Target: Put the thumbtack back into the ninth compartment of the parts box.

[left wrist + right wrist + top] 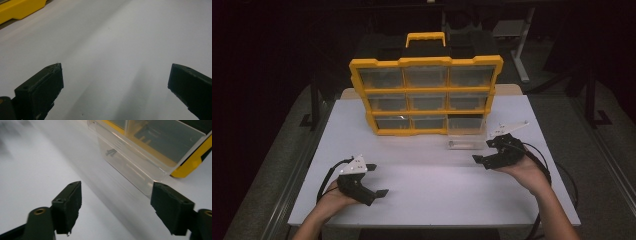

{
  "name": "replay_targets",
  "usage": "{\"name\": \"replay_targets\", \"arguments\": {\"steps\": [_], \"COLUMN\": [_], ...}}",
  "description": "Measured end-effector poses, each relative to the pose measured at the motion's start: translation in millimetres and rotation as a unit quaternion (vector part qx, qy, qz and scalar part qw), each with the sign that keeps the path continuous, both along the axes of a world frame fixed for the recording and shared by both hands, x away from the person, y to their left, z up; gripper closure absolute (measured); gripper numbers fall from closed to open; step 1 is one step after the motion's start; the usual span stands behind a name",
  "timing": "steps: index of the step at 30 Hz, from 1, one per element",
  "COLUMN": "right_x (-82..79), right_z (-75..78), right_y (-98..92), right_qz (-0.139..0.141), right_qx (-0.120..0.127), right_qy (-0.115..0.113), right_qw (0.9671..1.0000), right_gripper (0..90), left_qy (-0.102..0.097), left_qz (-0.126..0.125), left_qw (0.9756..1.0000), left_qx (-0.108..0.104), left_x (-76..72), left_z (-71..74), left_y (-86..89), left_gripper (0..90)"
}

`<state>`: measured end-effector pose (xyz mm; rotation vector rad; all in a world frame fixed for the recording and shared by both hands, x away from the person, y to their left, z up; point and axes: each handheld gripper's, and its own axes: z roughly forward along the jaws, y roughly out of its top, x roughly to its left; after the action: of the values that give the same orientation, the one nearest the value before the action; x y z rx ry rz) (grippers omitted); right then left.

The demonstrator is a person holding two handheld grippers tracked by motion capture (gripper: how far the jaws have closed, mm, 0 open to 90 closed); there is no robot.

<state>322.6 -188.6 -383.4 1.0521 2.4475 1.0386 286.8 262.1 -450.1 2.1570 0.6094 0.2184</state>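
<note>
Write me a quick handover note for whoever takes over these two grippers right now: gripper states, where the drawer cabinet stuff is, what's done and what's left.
Left gripper: open, holding nothing, low over the white table at the near left.
Right gripper: open, holding nothing, just in front of the pulled-out drawer.
Yellow drawer cabinet: upright at the far side of the table, three rows of three clear drawers.
Clear drawer: bottom right one, pulled out toward the person, with some small parts inside; hard to tell what they are.
Done: that drawer is open.
Left: probably dealing with the drawer's contents or pushing it back in; the right gripper is nearest.
</note>
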Motion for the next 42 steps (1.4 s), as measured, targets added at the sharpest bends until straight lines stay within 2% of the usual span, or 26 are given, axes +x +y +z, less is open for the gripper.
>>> {"name": "replay_targets", "arguments": {"steps": [4, 8, 9, 10, 13, 16, 18, 22, 26, 32, 36, 42], "right_x": [-6.2, -9.1, -12.5, -16.3, -18.7, -23.4, -24.7, -31.6, -37.8, -43.7, -50.1, -50.4], "right_z": [-11.0, -15.4, -21.4, -27.7, -31.5, -38.8, -41.0, -49.4, -56.9, -62.7, -66.9, -69.7], "right_y": [0.3, 0.6, 0.9, 0.6, 0.1, 0.7, 1.3, 2.5, 3.2, 0.3, -2.4, -1.7], "right_qz": [-0.005, -0.007, -0.01, -0.011, -0.012, -0.013, -0.012, -0.015, -0.013, -0.022, -0.016, -0.009], "right_qx": [0.008, 0.007, 0.007, 0.009, 0.013, 0.017, 0.014, 0.027, 0.028, 0.037, 0.043, 0.033], "right_qy": [-0.006, -0.012, -0.015, -0.017, -0.018, -0.017, -0.018, -0.017, -0.022, -0.029, -0.033, -0.043], "right_qw": [0.9999, 0.9999, 0.9998, 0.9998, 0.9997, 0.9996, 0.9997, 0.9994, 0.9993, 0.9987, 0.9984, 0.9985], "right_gripper": [15.0, 13.5, 13.0, 10.0, 8.3, 2.2, 2.0, 0.8, 0.2, 0.0, 0.0, 0.0], "left_qy": [-0.001, -0.001, -0.001, -0.001, -0.001, -0.001, -0.001, -0.001, 0.001, 0.0, 0.0, 0.0], "left_qz": [0.001, 0.003, 0.003, 0.003, 0.002, 0.001, 0.001, 0.0, 0.0, 0.0, 0.001, 0.004], "left_qw": [1.0, 1.0, 1.0, 1.0, 1.0, 1.0, 1.0, 1.0, 1.0, 1.0, 1.0, 1.0], "left_qx": [-0.002, -0.001, -0.002, -0.002, -0.002, 0.0, 0.0, 0.0, 0.001, -0.003, -0.003, -0.001], "left_x": [-0.4, -0.3, -0.4, -0.5, -0.6, -0.8, -0.6, -0.5, -0.9, -1.5, -1.4, -1.2], "left_z": [0.3, 0.5, 0.6, 0.6, 0.5, 0.4, 0.3, 0.3, -0.3, 0.3, 0.4, -0.2], "left_y": [0.7, 1.6, 1.6, 1.5, 0.9, 1.2, 1.4, 1.2, 1.0, 0.8, 1.2, 2.5], "left_gripper": [0.0, 0.0, 0.0, 0.0, 0.0, 0.0, 0.0, 0.0, 0.0, 0.0, 0.0, 0.0]}}
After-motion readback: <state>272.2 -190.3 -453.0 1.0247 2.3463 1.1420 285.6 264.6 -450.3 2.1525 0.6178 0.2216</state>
